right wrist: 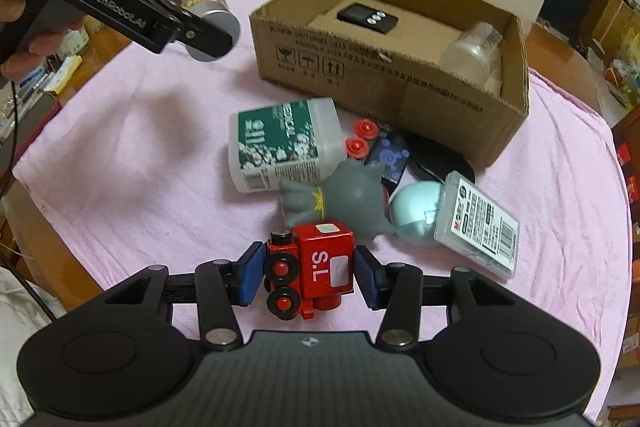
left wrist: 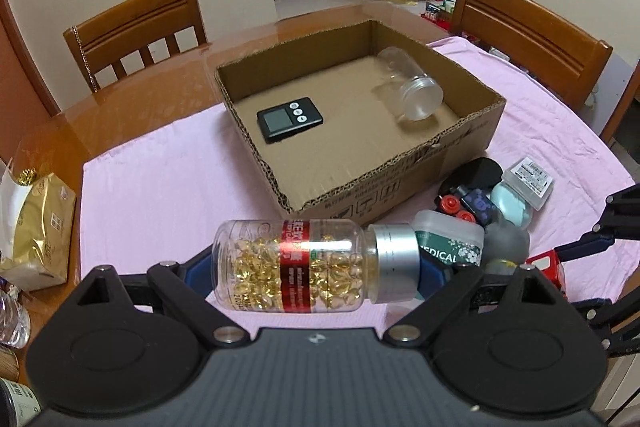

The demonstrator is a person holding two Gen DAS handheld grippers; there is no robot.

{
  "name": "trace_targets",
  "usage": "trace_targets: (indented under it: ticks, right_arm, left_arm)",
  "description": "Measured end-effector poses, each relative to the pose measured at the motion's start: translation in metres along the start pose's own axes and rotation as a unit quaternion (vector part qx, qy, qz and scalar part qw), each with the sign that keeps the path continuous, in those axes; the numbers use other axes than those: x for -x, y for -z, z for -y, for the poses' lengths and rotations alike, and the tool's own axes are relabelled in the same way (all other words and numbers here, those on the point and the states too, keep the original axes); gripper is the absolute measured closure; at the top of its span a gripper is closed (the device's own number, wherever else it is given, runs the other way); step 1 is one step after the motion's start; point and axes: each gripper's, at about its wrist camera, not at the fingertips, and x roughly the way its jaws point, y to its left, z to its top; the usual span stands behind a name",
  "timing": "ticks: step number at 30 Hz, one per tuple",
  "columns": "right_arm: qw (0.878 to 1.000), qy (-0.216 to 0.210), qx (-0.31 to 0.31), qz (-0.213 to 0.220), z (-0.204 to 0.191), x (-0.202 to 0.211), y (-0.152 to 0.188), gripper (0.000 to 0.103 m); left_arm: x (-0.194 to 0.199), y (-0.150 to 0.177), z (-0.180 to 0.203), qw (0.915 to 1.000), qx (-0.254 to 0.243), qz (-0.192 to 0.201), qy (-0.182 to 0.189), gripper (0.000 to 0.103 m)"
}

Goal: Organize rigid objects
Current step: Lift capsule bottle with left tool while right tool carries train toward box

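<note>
My left gripper (left wrist: 316, 267) is shut on a clear pill bottle (left wrist: 296, 267) of gold capsules with a silver cap, held above the pink cloth in front of the cardboard box (left wrist: 400, 183); it also shows in the right wrist view (right wrist: 208, 23). The box (right wrist: 400, 87) holds a black timer (left wrist: 290, 119) and a clear jar (left wrist: 412, 89) on its side. My right gripper (right wrist: 308, 273) has its blue pads on either side of a red toy train (right wrist: 312, 271), with a small gap at each side. It stands on the cloth.
A pile lies in front of the box: a white medical bottle (right wrist: 280, 147), a grey toy figure (right wrist: 344, 199), a pale blue round case (right wrist: 416, 211), a clear flat case (right wrist: 476, 223), red-capped pieces (right wrist: 360, 139). Wooden chairs (left wrist: 136, 23) stand behind the table. A gold bag (left wrist: 40, 227) lies left.
</note>
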Motion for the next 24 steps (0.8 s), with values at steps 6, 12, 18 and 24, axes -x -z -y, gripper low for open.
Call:
trace_targets:
  ticks: [6,12,18,24]
  right_arm:
    - [1.0,-0.002,0.019,-0.011,-0.005,-0.021,0.006,0.049]
    - [1.0,-0.008,0.01,-0.009,-0.005,-0.032,0.011,0.049]
    - [1.0,-0.01,0.006,-0.013,-0.002,-0.017,0.002,0.049]
    - [1.0,-0.014,0.013,0.007,0.012,0.014,-0.021,0.049]
  left_arm:
    - [-0.001,0.0,0.002,1.0,-0.006,-0.003,0.002,0.01]
    - [0.002,-0.003,0.003,0.9999,-0.012,-0.005,0.003,0.01]
    - [0.015,-0.014,0.005,0.9993,-0.035,-0.001,0.014,0.01]
    - [0.024,-0.039,0.008,0.9975,-0.061,0.03,0.019,0.01]
